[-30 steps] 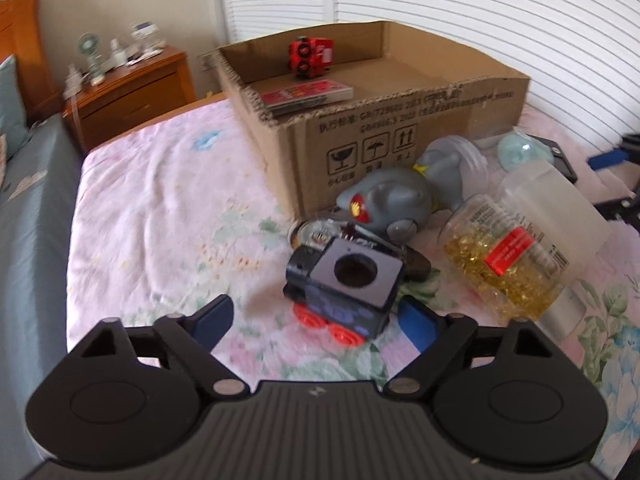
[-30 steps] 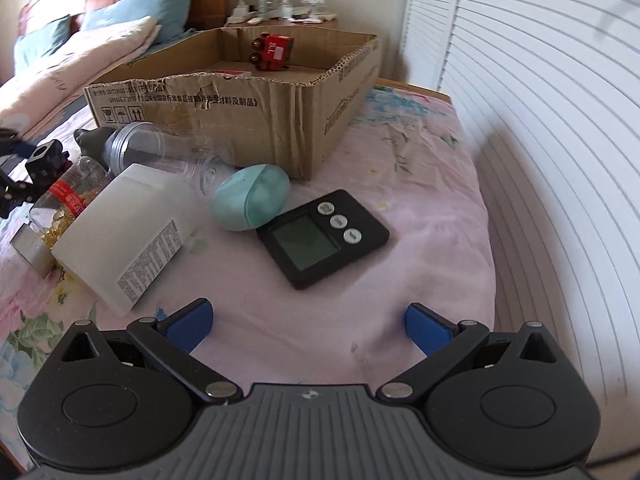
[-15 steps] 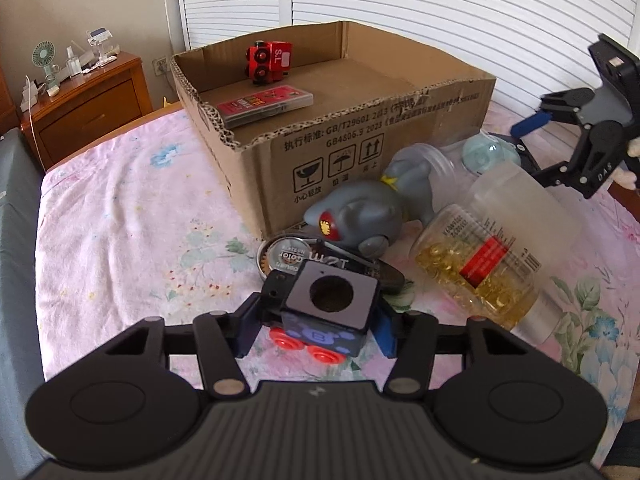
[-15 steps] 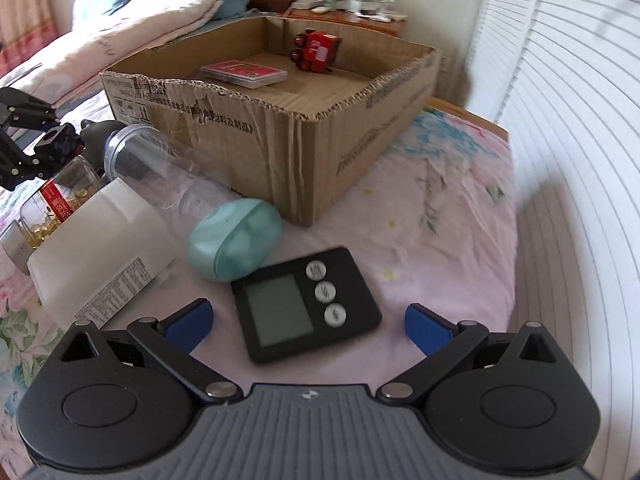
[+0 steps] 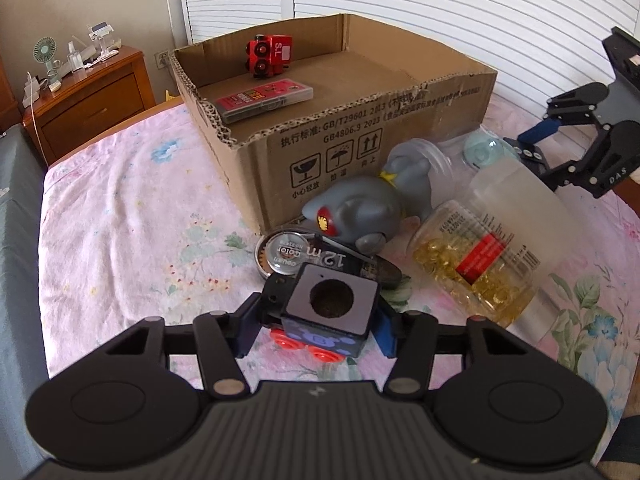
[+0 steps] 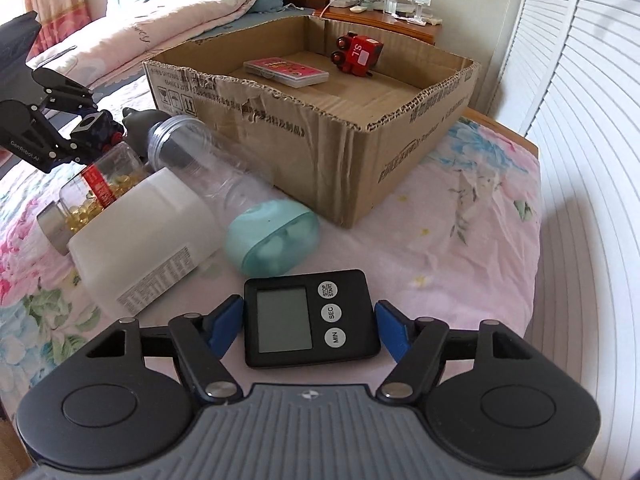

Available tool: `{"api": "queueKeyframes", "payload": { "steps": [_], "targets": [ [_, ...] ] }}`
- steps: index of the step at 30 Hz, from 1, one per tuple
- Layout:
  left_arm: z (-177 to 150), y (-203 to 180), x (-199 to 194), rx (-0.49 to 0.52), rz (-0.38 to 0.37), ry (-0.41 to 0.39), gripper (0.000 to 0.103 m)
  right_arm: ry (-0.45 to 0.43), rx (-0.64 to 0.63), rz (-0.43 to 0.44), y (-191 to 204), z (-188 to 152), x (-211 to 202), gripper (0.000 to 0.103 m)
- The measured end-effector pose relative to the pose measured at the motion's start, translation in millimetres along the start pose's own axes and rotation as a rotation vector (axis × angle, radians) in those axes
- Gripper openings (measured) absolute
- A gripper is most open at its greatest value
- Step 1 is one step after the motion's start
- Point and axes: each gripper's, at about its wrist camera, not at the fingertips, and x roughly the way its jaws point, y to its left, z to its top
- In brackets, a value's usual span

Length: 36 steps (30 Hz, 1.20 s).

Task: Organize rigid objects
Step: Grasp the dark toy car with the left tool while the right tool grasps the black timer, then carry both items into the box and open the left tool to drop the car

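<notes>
Left wrist view: the cardboard box (image 5: 360, 136) stands toward the bed's far edge, already holding a red toy train (image 5: 269, 55) and a red card case (image 5: 264, 101). Within the last second the left gripper (image 5: 316, 330) has closed onto the dark toy train (image 5: 326, 316), so that item appears ready to lift into the box. The right gripper (image 6: 310, 326) has advanced to straddle the black timer (image 6: 310, 318), pads not yet clamped. Obstructions: white bottle (image 6: 148, 236), capsule jar (image 5: 476, 264), grey toy (image 5: 356, 212), teal case (image 6: 272, 242), tape measure (image 5: 296, 256).
</notes>
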Motion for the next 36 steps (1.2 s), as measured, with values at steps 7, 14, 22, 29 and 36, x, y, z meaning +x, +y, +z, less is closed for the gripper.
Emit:
{"api": "queueKeyframes", "payload": {
  "steps": [7, 14, 22, 29, 36],
  "targets": [
    [1, -5, -13, 0.006, 0.019, 0.013, 0.055, 0.005, -0.001, -0.013, 8, -3, -11, 0.075],
    [3, -8, -30, 0.007, 0.039, 0.017, 0.055, -0.019, -0.013, -0.027, 17, 1, -30, 0.075],
    [21, -17, -58, 0.017, 0.028, -0.008, 0.055, -0.084, -0.05, -0.035, 28, 20, -60, 0.075],
    [67, -22, -72, 0.035, 0.027, -0.076, 0.055, -0.167, -0.097, -0.038, 37, 50, -76, 0.075],
    [121, -22, -62, 0.056, 0.051, -0.143, 0.055, -0.23, -0.129, -0.038, 42, 82, -83, 0.075]
  ]
}}
